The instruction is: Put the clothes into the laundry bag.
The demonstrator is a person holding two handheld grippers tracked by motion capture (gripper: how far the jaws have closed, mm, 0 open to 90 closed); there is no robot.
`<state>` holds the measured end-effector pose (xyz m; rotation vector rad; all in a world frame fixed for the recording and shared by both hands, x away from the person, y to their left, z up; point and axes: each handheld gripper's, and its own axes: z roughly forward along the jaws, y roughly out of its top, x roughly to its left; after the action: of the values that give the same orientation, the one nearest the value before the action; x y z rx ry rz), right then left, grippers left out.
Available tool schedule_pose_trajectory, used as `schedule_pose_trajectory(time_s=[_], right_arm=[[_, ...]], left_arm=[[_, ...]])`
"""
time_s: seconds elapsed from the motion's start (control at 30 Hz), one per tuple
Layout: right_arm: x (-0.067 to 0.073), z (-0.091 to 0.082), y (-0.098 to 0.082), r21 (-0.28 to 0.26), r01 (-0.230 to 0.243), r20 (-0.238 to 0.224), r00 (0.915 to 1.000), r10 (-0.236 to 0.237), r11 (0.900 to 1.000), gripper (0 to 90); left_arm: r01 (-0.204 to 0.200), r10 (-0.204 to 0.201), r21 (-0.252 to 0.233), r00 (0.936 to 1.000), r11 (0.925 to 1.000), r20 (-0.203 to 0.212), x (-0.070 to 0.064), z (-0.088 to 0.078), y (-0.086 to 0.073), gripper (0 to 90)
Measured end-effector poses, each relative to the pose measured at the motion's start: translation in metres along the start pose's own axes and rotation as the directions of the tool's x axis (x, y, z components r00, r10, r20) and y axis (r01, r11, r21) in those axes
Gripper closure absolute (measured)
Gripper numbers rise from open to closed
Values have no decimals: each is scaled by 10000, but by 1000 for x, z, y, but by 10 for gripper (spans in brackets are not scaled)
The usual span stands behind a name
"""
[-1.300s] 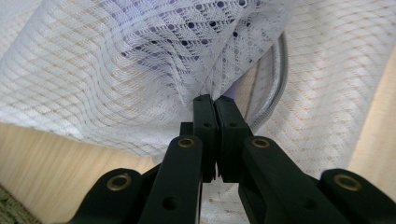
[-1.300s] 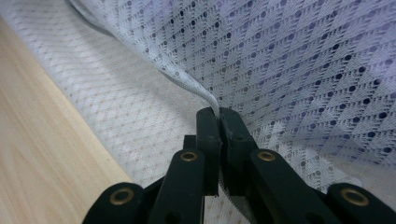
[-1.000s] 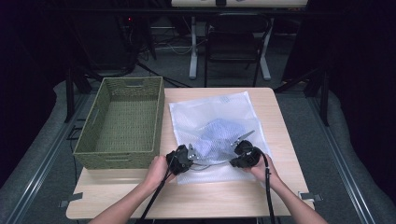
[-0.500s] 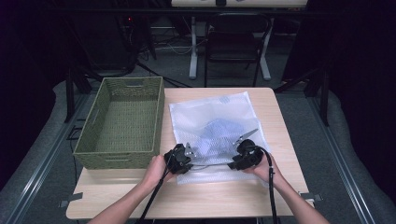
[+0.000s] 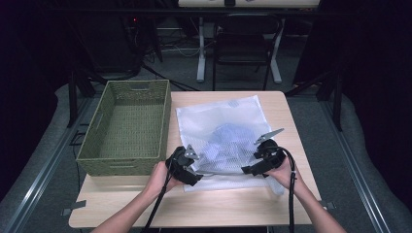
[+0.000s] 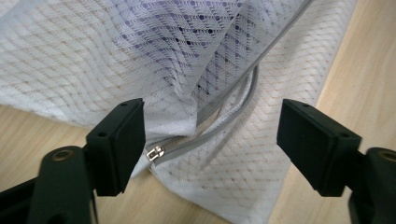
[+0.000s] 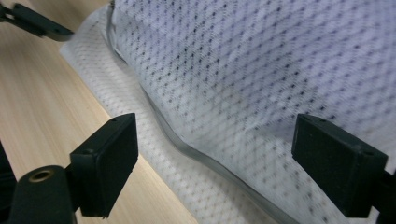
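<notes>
My left gripper and right gripper, jaws spread wide, straddle mesh bag near edge; basket just left, bare surface below.

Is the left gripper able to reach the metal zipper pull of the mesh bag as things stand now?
Probably yes. The left gripper is open, and the zipper pull on the mesh bag lies uncovered just beside one jaw, with nothing in between.

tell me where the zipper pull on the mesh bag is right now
In the left gripper view, the zipper pull sits at the near corner of the mesh bag, just beside the left-hand jaw of the open left gripper, above the wooden table.
</notes>
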<state>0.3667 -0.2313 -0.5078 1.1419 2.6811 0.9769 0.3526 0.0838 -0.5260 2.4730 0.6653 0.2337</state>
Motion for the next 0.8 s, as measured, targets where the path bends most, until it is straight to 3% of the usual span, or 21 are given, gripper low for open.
schedule_pose_trajectory(time_s=[0.13, 0.3, 0.8], right_arm=[[2, -8, -7, 15, -57, 388, 9992, 57, 10000, 107], [3, -15, -23, 102, -297, 913, 9954, 286, 9995, 85], [10, -38, -62, 81, -636, 1713, 9833, 613, 9979, 81]], left_arm=[[205, -206, -162, 9998, 9997, -72, -3, -9, -5, 190], [186, -188, -239, 9998, 9995, -78, -9, -20, -11, 167], [550, -562, -427, 9980, 9976, -277, -18, -54, -49, 156]])
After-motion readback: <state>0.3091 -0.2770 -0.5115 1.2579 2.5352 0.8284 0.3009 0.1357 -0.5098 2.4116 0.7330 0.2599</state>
